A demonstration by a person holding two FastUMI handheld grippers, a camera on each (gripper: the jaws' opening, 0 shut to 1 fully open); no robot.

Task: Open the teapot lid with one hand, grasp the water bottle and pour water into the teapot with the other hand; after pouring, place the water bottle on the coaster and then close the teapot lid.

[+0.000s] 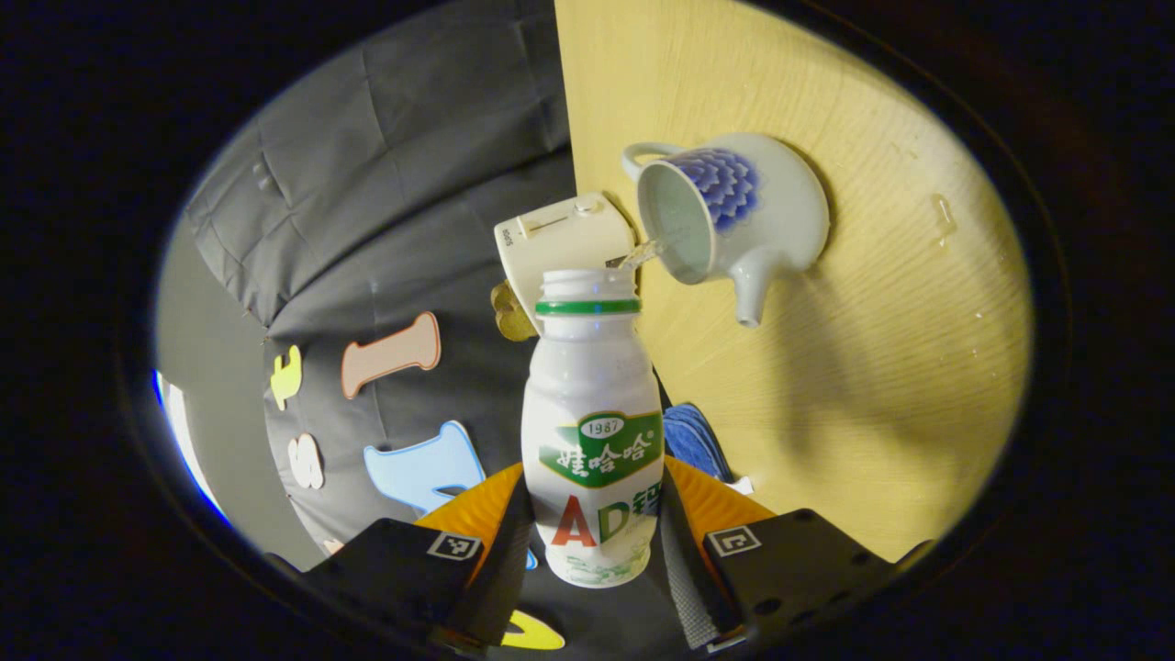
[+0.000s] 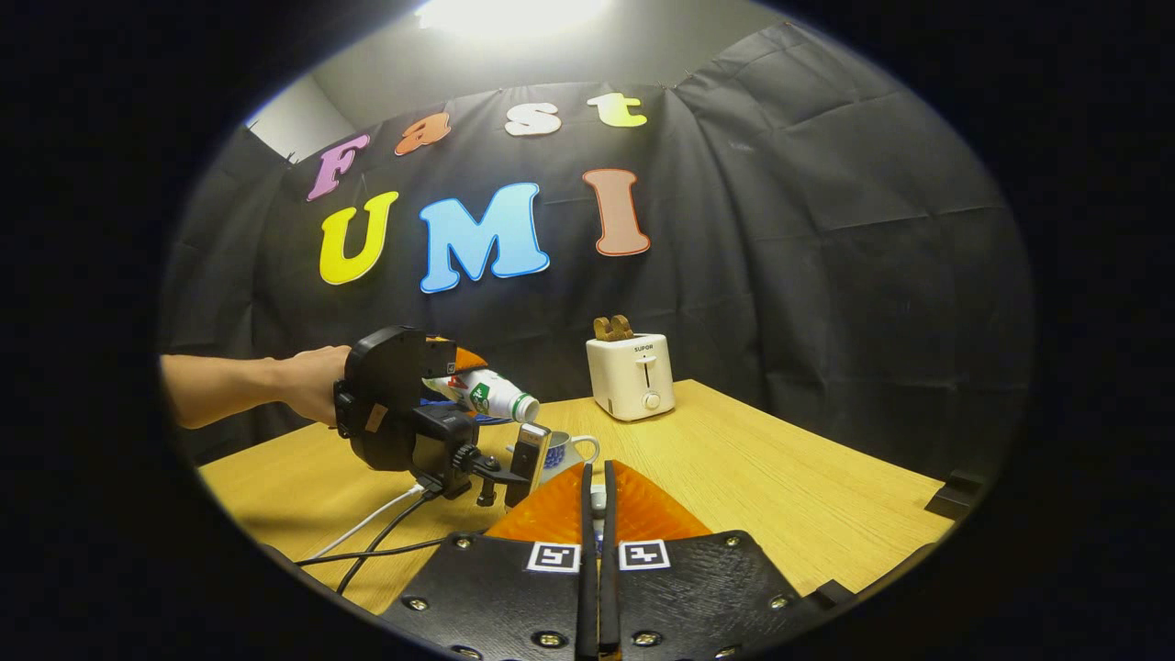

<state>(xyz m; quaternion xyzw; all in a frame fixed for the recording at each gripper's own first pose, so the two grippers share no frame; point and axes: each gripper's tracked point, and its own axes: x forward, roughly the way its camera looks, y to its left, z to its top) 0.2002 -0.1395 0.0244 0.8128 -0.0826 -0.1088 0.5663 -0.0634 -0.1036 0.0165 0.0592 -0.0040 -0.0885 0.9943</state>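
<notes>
My left gripper is shut on a white water bottle with a green neck ring and no cap. The bottle is tipped, and a thin stream of water runs from its mouth into the open white teapot with a blue flower. In the right gripper view a hand holds the left gripper with the tilted bottle over the teapot. My right gripper is held back from the pot, its fingers nearly together on a small white piece of the teapot lid.
A white toaster with bread in it stands at the back of the wooden table. A blue coaster lies on the table beside the bottle. Cables trail across the table under the left gripper.
</notes>
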